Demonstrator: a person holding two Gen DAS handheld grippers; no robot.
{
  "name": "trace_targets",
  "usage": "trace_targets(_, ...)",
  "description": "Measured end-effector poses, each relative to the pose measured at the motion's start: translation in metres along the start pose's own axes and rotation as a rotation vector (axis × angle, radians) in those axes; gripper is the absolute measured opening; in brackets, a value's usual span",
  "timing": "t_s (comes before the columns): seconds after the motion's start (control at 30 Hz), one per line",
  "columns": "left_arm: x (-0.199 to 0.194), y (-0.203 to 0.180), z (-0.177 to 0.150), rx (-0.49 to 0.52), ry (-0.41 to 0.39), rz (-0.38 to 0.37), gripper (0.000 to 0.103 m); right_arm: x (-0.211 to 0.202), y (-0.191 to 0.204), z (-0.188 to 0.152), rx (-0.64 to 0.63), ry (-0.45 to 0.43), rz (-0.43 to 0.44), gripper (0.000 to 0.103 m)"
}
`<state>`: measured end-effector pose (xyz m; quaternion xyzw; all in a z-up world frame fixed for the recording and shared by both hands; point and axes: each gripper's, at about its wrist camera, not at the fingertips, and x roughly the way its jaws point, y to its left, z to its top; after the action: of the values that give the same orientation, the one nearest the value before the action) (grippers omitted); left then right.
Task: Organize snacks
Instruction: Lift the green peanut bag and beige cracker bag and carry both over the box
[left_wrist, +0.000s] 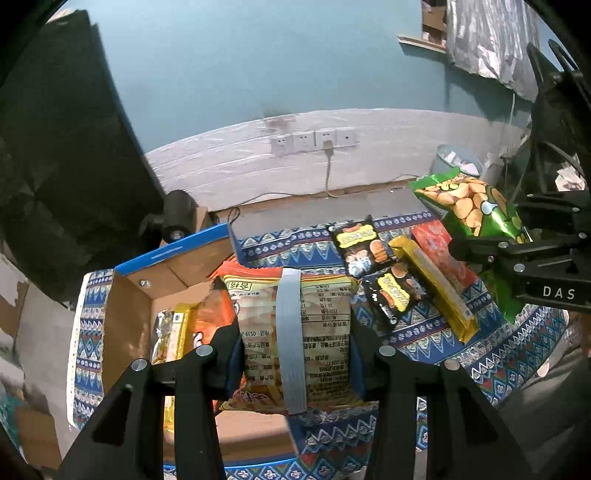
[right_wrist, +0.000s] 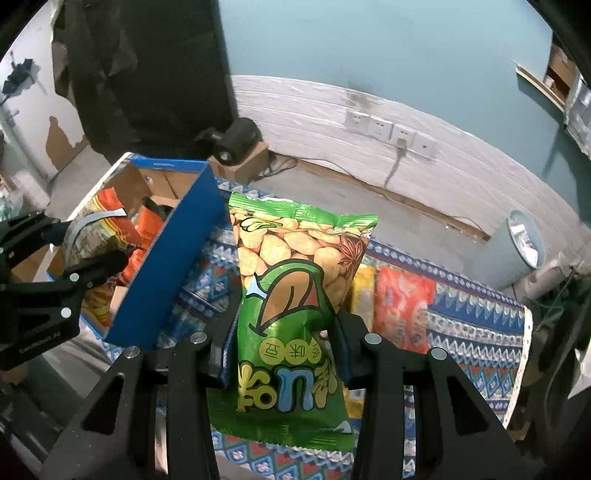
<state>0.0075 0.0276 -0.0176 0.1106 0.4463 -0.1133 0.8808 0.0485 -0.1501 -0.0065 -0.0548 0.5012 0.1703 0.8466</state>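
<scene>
Closest in, the left gripper (left_wrist: 295, 354) is clamped across the waist of an orange-and-cream snack bag (left_wrist: 291, 332), both pads biting its sides, the bag's long axis running straight out along the fingers. It hangs over the near end of the open cardboard box (left_wrist: 125, 317), the one with the blue rim. That's the relation that matters: the box is directly under and just left of this bag, so I'd say a short drop does it. Already lying in there, a yellow packet (left_wrist: 173, 332) against the left wall.

Over to the other hand: the right gripper (right_wrist: 280, 354) is closed on a green bag of broad beans (right_wrist: 295, 295), pinched low, with the bag standing up tall beyond the jaws, top edge away from the hand. From this side the box's blue wall (right_wrist: 170, 258) sits to the left, a little apart from the green bag, with the left gripper in between. So the left is the nearer hand to the box, and the right looks to have a sideways carry ahead of it.

Further out on the patterned tablecloth (left_wrist: 480, 354), unsorted: two black snack packs (left_wrist: 373, 266), a long gold bar pack (left_wrist: 432, 284) and a red packet (left_wrist: 443, 254).
</scene>
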Motion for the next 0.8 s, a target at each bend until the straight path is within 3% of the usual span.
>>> trace_targets(0.4,-0.003,0.067,-0.008,-0.120,0.007,0.030,0.046,0.018,0.054,0.035,-0.065,-0.001,0.055,0.040)
trace_targets(0.8,-0.003,0.133,-0.020,-0.194,0.009,0.117,0.046,0.047,0.109,0.067,-0.125,0.029,0.117,0.040)
